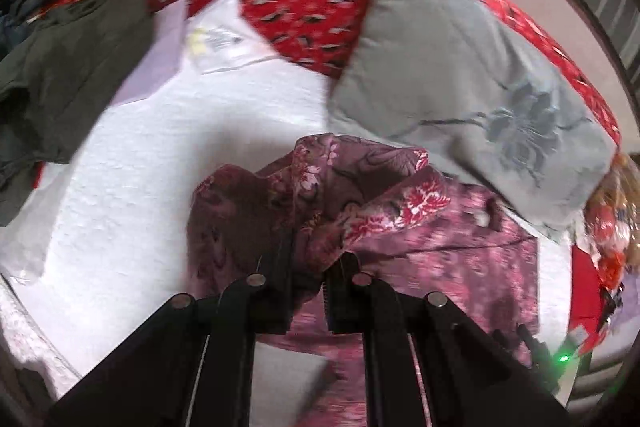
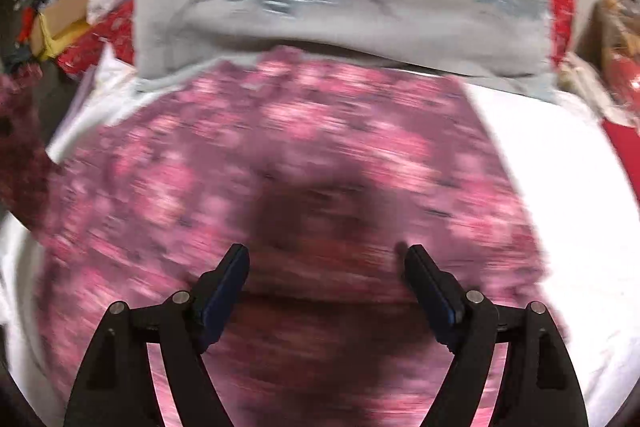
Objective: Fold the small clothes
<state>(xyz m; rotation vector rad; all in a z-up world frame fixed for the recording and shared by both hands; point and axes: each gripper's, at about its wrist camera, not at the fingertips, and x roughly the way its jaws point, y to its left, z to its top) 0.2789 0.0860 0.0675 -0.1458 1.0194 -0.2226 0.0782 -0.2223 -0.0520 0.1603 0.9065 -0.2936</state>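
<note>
Fabric of the pink floral garment (image 1: 400,211) is bunching between my left gripper (image 1: 308,267), whose jaws are pinching a raised fold, while the rest is lying flat on the white bed sheet (image 1: 160,155) beside the grey pillow (image 1: 472,83). My right gripper (image 2: 326,263) is hovering with jaws spread wide directly above the cloth's middle; motion blur is obscuring its edges and long axis.

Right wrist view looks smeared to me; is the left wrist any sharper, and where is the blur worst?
Right wrist view: heavy motion blur smears the pink floral garment into streaks; only the right gripper, open, stays crisp. Left wrist view: sharper at centre, where the left gripper pinches a fold of that garment; the grey pillow and dark garment blur toward the edges.
</note>
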